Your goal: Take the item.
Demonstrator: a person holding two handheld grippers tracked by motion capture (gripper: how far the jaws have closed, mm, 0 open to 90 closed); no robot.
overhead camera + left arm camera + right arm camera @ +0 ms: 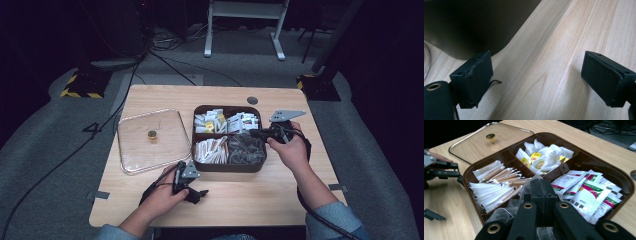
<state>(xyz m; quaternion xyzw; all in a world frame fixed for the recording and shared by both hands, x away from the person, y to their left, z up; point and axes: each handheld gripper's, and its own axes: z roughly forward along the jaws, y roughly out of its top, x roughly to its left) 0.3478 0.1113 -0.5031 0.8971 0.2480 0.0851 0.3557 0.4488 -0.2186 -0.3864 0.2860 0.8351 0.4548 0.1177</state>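
A brown four-compartment box (260, 161) stands mid-table. It holds white and yellow sachets (541, 157), green-printed sachets (584, 192), paper-wrapped sticks (496, 185) and clear plastic packets (246, 148). My right gripper (254, 133) is shut, its tips (541, 186) low over the clear packets, and nothing shows between them. My left gripper (193, 180) rests on the table just in front of the box, its jaws wide open (537, 72) over bare wood.
The box's glass lid (150, 142) with a gold knob (152, 134) lies flat to the left of the box. Bare wood (250, 195) runs along the table's front edge. Beyond the table, cables and stand feet lie on the floor.
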